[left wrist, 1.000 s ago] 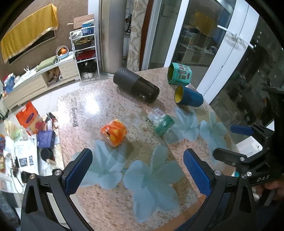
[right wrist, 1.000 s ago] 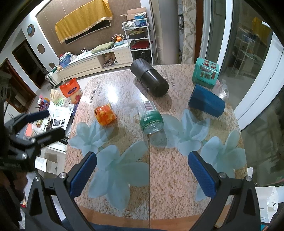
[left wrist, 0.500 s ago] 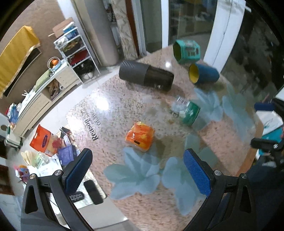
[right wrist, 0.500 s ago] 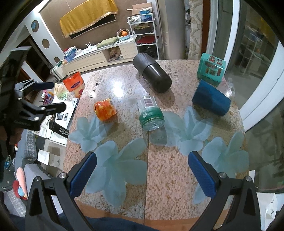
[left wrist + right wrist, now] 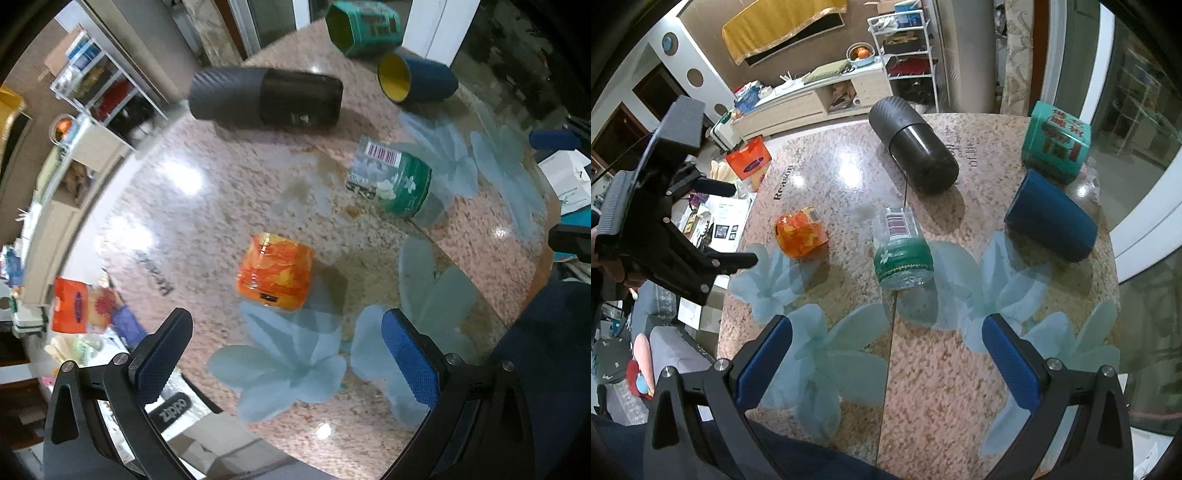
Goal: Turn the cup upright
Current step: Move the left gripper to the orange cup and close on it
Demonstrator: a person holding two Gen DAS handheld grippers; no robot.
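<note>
Your left gripper (image 5: 284, 354) and right gripper (image 5: 886, 360) both hang spread wide and empty above the table (image 5: 849, 177). The blue cup (image 5: 1051, 218) lies sideways near its far right edge, beside a teal box (image 5: 1058, 142).

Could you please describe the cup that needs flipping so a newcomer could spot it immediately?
Start at the round granite table and look to its far right edge by the glass door. There the blue cup lies on its side just in front of a teal hexagonal box. It alone is dark blue with a yellow interior.
</note>
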